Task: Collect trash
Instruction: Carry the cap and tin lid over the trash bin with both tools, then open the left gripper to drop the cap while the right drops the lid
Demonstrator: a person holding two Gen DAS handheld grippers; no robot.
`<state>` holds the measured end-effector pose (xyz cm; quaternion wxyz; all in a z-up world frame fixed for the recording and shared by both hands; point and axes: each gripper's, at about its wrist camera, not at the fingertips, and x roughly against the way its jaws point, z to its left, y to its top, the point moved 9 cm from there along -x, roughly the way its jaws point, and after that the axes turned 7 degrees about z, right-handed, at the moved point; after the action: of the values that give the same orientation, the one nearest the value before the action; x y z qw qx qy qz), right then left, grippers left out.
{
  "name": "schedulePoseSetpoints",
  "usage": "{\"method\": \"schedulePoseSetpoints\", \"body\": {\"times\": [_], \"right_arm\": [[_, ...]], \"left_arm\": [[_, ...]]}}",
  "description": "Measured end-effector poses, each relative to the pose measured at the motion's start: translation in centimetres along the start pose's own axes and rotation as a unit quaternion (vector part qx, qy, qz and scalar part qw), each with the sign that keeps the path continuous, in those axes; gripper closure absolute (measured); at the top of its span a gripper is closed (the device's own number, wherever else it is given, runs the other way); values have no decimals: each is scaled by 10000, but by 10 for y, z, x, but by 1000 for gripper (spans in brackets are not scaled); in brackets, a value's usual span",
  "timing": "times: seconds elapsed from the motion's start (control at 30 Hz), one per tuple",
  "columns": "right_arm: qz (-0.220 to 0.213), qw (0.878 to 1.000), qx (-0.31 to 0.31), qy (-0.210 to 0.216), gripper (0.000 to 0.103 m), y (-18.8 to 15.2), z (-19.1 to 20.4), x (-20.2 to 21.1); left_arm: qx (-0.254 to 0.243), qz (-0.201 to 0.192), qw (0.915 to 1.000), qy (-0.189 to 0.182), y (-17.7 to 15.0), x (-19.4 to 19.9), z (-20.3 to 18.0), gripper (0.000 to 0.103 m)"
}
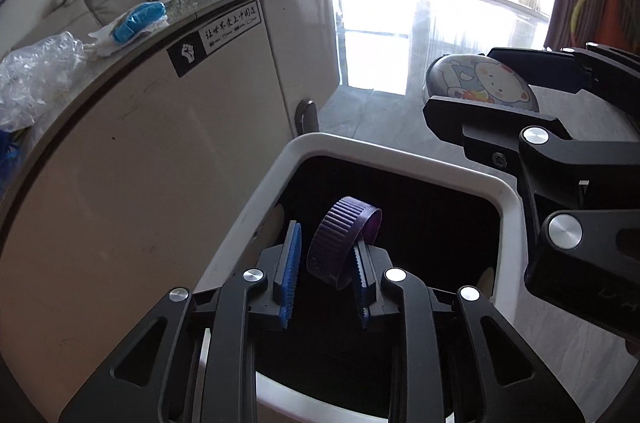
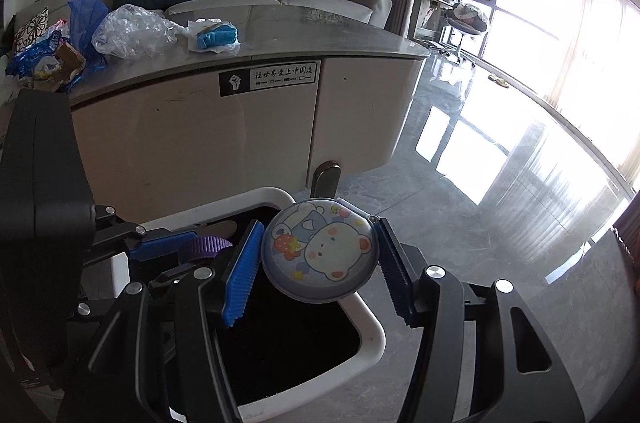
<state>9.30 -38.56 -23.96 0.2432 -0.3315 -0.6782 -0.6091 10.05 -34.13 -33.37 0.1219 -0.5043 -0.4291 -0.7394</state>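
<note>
I am angling my left gripper [image 1: 326, 273] down over the white-rimmed black bin [image 1: 408, 165], its jaws spread, the ribbed purple plastic cap [image 1: 344, 243] loose against one pad. My right gripper [image 2: 316, 263] is pinching the round grey cartoon-bear tin [image 2: 322, 249] above the rim. The beige cabinet [image 2: 192, 139] beside it is bearing a black fist sticker [image 2: 268, 78]; its writing is unreadable. Crumpled clear plastic [image 2: 134, 31] is lying on top.

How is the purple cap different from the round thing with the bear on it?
The purple cap is ridged, plain and open like a ring; the bear disc is smooth, pictured and wider. The cap leans on one pad of the open left claw; the disc is squeezed in the right claw. Both are round, above the bin.
</note>
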Motion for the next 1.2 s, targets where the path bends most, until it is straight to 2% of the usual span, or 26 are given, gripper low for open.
{"method": "schedulePoseSetpoints", "body": {"times": [0.03, 0.07, 0.13, 0.3, 0.43, 0.53, 0.8, 0.87, 1.2], "right_arm": [[20, 10000, -4, 26, 45, -1, 0, -2], [26, 10000, 3, 28, 45, 0, 0, -3], [69, 10000, 14, 38, 45, -2, 0, -5], [143, 9999, 82, 44, 45, -4, 3, -8], [121, 9998, 170, 34, 45, -3, 7, -6], [131, 9997, 191, 71, 45, -1, 13, -8], [339, 9991, 38, 246, 45, 0, 19, -23], [412, 9988, 131, 239, 45, -2, 25, -28], [909, 9933, 660, 287, 45, -29, 46, -62]], "left_arm": [[-9, 29, 10000, 40, 0, -2, -1, 27], [-15, -19, 9999, 162, 0, -2, 0, 7], [-78, -195, 9992, 344, 2, 1, 1, 6], [-243, -24, 9993, 267, 0, 0, -5, 5], [-155, -158, 9992, 343, 5, 11, 4, 5], [-100, -340, 9982, 474, 13, 26, 21, 5], [82, -462, 9960, 755, 12, 49, 73, 5], [131, -481, 9958, 772, 0, 51, 76, 5], [118, -380, 9969, 683, 1, 39, 82, 5]]}}
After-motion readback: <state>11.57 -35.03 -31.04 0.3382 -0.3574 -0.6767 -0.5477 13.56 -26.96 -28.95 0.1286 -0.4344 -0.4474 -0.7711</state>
